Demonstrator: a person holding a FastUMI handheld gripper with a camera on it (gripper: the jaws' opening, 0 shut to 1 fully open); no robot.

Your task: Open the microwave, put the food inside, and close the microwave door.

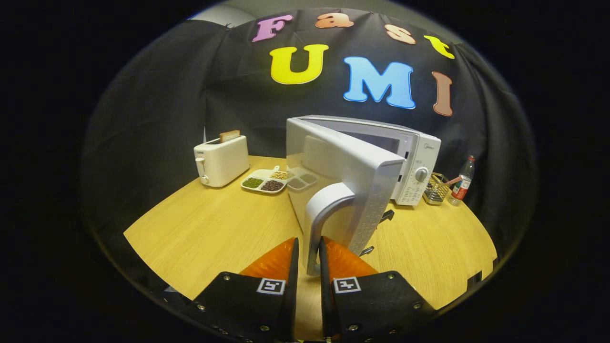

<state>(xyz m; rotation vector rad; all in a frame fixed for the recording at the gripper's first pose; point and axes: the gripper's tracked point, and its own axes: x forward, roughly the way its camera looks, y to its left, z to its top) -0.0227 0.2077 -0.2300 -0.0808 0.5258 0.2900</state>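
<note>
A white microwave (410, 162) stands at the back of the wooden table (209, 228). Its door (343, 181) is swung partly open toward me, with the grey curved handle (324, 214) on its near edge. My gripper (309, 250) is shut on the lower end of that handle, one finger on each side. The food, a white divided plate (264, 182) holding green, dark and pale portions, lies on the table left of the door, beside the toaster. The microwave's inside is hidden behind the door.
A white toaster (221, 161) with a bread slice (229, 136) in its slot stands at the back left. Right of the microwave are a wire basket (436, 189) and a small bottle (463, 181). Bare tabletop lies to the left of my fingers.
</note>
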